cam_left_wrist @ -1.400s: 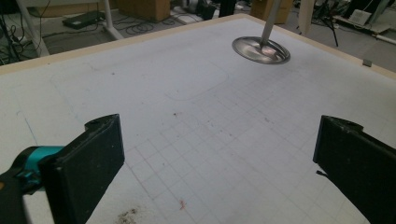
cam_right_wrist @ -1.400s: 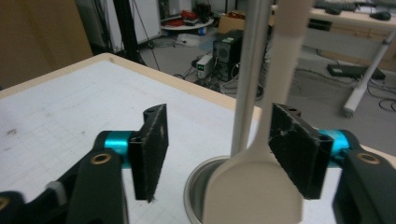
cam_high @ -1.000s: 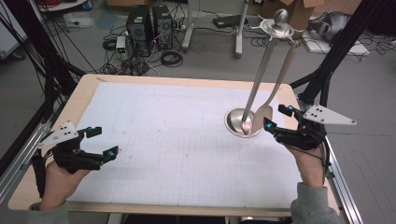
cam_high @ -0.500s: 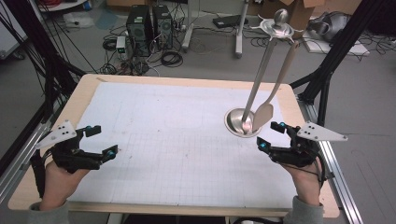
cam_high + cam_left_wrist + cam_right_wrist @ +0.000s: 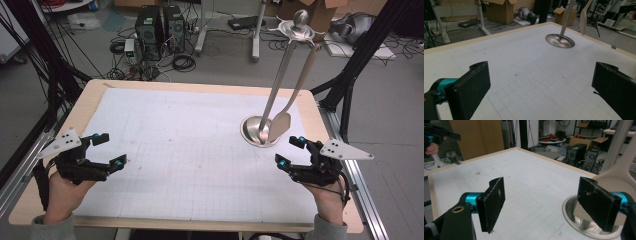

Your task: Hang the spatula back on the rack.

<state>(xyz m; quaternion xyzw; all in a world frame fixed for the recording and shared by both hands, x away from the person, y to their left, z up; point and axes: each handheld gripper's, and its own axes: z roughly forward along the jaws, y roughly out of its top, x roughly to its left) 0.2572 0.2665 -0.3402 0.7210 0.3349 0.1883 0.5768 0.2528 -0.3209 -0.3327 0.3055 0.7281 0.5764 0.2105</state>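
- Right gripper: jaws spread wide, just opened further, nothing between them.
- Beige spatula hangs on the steel stand, just ahead of it.
- Left gripper: released, empty, far across the table.

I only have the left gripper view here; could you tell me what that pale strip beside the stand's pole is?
Observer: It is a beige spatula hanging from the top of the metal utensil stand, its blade just above the round base.
Operator: Thank you. Is the right gripper near it?
Observer: The right gripper sits just in front of the base, apart from the spatula.
Operator: Is it holding anything?
Observer: No; in the right gripper view its jaws stand wide open with only the white grid mat between them. They have just been opening.
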